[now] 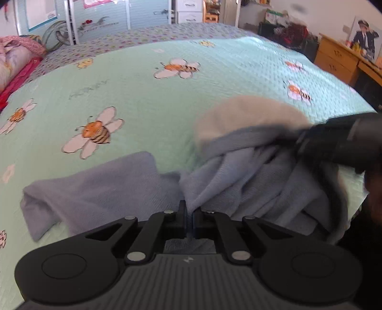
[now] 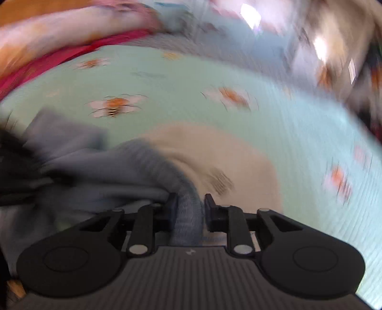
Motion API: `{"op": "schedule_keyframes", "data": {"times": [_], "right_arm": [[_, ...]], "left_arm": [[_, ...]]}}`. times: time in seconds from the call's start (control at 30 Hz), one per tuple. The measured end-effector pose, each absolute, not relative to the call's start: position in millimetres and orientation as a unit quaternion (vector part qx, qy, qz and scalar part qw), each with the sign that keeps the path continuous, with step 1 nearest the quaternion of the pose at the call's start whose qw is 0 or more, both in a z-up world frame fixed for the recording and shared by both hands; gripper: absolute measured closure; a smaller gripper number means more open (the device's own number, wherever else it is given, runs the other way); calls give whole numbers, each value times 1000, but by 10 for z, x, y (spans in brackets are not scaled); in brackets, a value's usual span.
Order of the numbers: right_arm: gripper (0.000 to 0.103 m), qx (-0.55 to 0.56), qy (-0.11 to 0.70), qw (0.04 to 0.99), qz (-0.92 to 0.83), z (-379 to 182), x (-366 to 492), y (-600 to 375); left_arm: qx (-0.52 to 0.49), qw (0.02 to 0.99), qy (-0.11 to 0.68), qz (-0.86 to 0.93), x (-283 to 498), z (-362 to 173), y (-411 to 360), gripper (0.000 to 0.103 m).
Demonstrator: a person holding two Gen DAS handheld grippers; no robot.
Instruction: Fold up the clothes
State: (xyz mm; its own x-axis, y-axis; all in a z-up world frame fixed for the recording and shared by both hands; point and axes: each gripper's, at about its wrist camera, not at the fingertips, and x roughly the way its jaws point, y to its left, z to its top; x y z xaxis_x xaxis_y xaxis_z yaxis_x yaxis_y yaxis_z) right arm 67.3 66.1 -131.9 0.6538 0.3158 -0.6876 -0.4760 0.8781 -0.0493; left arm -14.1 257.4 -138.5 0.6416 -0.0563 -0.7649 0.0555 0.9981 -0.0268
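Bedroom scene, bed covered by mint-green bedspread [image 1: 148, 100] printed with bees and white flowers

Task item: blue-grey garment [image 1: 238, 181] with cream lining [image 1: 248, 114], lying crumpled on near part of bedspread. One flat blue-grey part [image 1: 95, 190] stretched out to left on cover; bunched folds piled to right, cream lining turned upward behind them

Left gripper [image 1: 189, 214]: jaws nearly together, thin fold of garment pinched between them at near edge of pile. Pads pressing on cloth, grip firm

Right gripper [image 2: 189, 209]: jaws a short way apart, thick ribbed blue-grey edge [image 2: 188, 214] of garment running between them. Left jaw touching cloth; right jaw very close to it, contact not certain through blur, so grip versus loose hold cannot be told. Same gripper seen from left wrist view as dark blurred shape [image 1: 343, 145] at right, over top of bunched folds beside cream lining

Right wrist view heavily motion-blurred; details of room beyond bed unreadable there. Cream lining [image 2: 214, 162] ahead of right jaws, with dark smudged marking on it, illegible

Surroundings, left wrist view: pink bedding [image 1: 16, 59] at far left edge of bed, grey dotted cover [image 1: 143, 35] behind mint one, wooden dresser [image 1: 339, 59] at far right, white drawer unit [image 1: 188, 10] at back wall
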Motion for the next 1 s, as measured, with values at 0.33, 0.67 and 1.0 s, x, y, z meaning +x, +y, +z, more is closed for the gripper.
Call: {"op": "schedule_keyframes", "data": {"times": [0.33, 0.67, 1.0], "right_arm": [[94, 63, 304, 931, 192, -869, 468, -262], [92, 34, 359, 912, 196, -1255, 281, -473], [44, -269, 143, 894, 329, -855, -582, 396]], "left_arm": [[-54, 920, 386, -43, -770, -1266, 2630, 98], [-112, 907, 405, -27, -1172, -1546, 2706, 95], [-96, 908, 407, -24, -1188, -1564, 2600, 95]]}}
